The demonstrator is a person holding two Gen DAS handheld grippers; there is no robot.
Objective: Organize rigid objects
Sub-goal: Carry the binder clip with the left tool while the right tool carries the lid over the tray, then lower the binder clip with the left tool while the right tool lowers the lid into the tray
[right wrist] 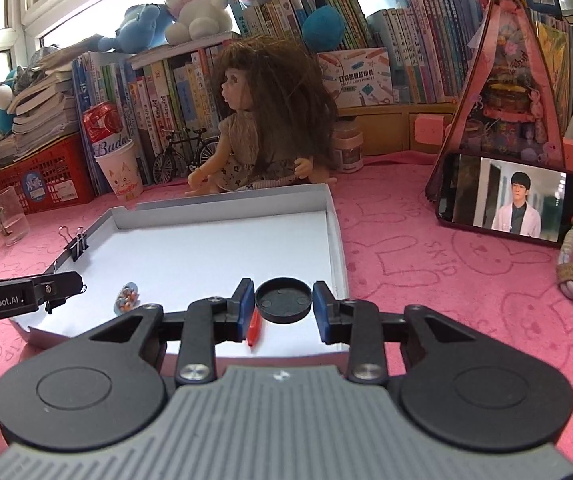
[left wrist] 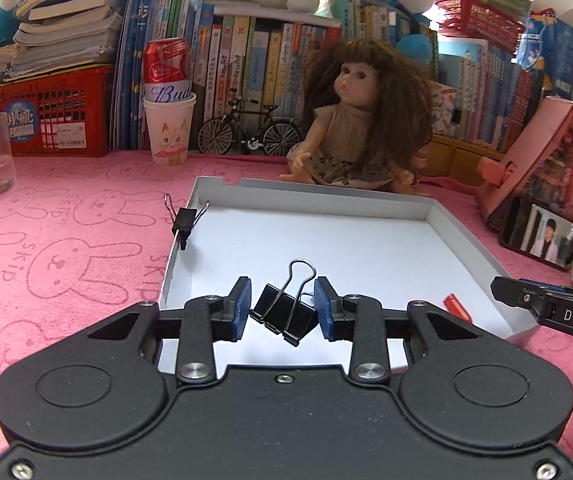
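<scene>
The left tongs (left wrist: 282, 308) pinch a black clip (left wrist: 284, 312) over the white tray (left wrist: 438, 208). The right tongs (right wrist: 283, 306) pinch a round black lid (right wrist: 283, 299) over the same tray. Inside the tray lie a red bit (right wrist: 253, 330) and a small beaded thing (right wrist: 127, 298). Another clip (left wrist: 184, 220) grips the tray's left wall. The tray sits on the pink worktop (left wrist: 66, 248).

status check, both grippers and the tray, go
Left gripper shut on black binder clip over white tray. Right gripper shut on black round lid. Second clip on tray's rim; nothing blocking.
</scene>
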